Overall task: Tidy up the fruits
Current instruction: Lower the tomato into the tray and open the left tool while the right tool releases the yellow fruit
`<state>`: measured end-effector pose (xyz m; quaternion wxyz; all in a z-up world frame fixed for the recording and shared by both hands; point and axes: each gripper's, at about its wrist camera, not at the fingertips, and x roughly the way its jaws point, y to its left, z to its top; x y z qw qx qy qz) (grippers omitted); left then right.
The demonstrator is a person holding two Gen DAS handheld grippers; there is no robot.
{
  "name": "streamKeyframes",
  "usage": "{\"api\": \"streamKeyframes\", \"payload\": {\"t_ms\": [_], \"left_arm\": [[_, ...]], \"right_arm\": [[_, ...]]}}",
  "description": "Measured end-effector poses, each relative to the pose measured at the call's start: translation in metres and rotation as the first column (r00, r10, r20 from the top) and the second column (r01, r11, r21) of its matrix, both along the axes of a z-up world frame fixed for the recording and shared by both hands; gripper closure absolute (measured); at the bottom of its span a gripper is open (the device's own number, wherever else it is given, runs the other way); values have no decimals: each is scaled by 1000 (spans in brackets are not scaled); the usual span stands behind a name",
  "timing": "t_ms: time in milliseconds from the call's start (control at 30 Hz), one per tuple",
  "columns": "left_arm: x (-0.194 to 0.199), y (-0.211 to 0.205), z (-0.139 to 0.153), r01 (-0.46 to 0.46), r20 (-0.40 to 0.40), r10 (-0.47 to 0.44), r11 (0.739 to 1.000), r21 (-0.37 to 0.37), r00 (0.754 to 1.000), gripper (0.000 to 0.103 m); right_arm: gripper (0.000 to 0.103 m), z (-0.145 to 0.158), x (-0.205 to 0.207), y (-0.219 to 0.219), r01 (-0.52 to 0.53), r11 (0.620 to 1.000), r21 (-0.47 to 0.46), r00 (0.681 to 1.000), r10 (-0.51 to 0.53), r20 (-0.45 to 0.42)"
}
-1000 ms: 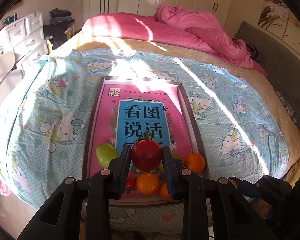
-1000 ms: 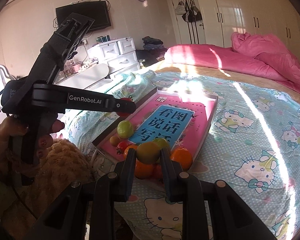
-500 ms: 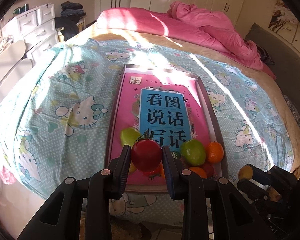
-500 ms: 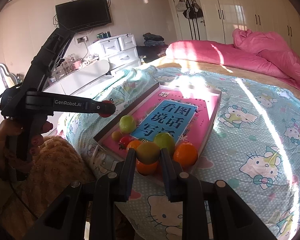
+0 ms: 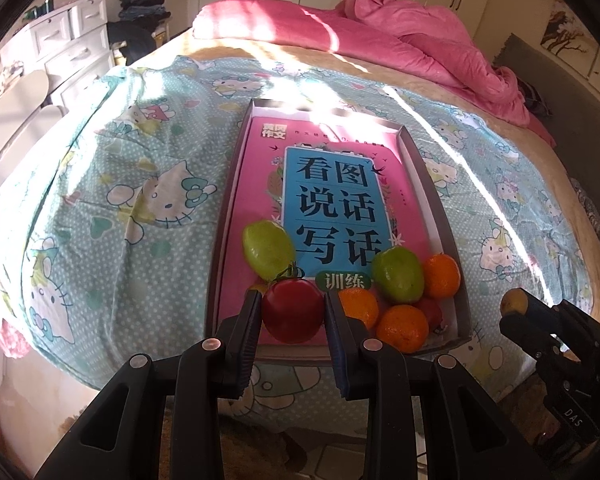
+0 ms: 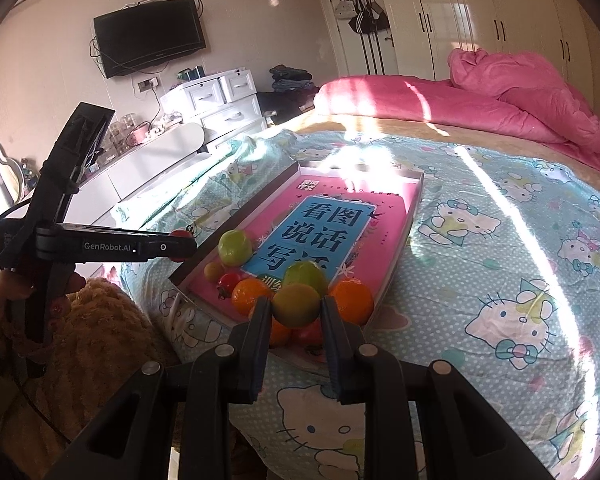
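My left gripper (image 5: 293,312) is shut on a red tomato (image 5: 292,309), held above the near end of a shallow tray (image 5: 432,184) that lies on the bed and holds a pink book. My right gripper (image 6: 295,309) is shut on a yellow-green fruit (image 6: 296,305), held over the tray's near corner. In the tray lie two green fruits (image 5: 269,250) (image 5: 397,275), several oranges (image 5: 402,328) and a small red tomato (image 6: 229,281). The left gripper also shows in the right wrist view (image 6: 176,245), left of the tray. The right gripper shows at the right edge of the left wrist view (image 5: 514,304).
The tray sits on a Hello Kitty sheet (image 5: 140,200) near the bed's foot edge. A pink duvet (image 5: 400,40) lies at the head of the bed. White drawers (image 6: 224,100) and a wall TV (image 6: 148,36) stand left. A brown fluffy cover (image 6: 96,340) lies below the bed edge.
Both grippers have drawn back and leftward from the tray, still holding their fruits. More of the tray's near end and its fruit now shows.
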<state>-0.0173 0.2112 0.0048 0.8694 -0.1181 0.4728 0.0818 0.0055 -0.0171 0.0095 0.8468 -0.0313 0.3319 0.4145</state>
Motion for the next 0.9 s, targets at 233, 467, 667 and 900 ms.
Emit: {"api": "streamKeyframes", "payload": {"t_ms": [233,467,667,900], "left_arm": [[6,-14,-8,40,-18,-40,999,-3,999,71],[13,-19,-18,62,-29,-62,998,-16,998,71],[18,-21,-27,66,-42,-66,998,-16,997,71],[23,-21,-30,64,-35,-65,998,-15,997,71]], "right_arm": [[77,-3,3,-2,14,1000,-12,1000,-14,-8],[77,-8,3,-1,15,1000,-23,1000,-15,-13],[78,-13,6,-1,22,999,-32,1000,-23,-21],[78,-22,7,4,13,999,-52,999,-15,-37]]}}
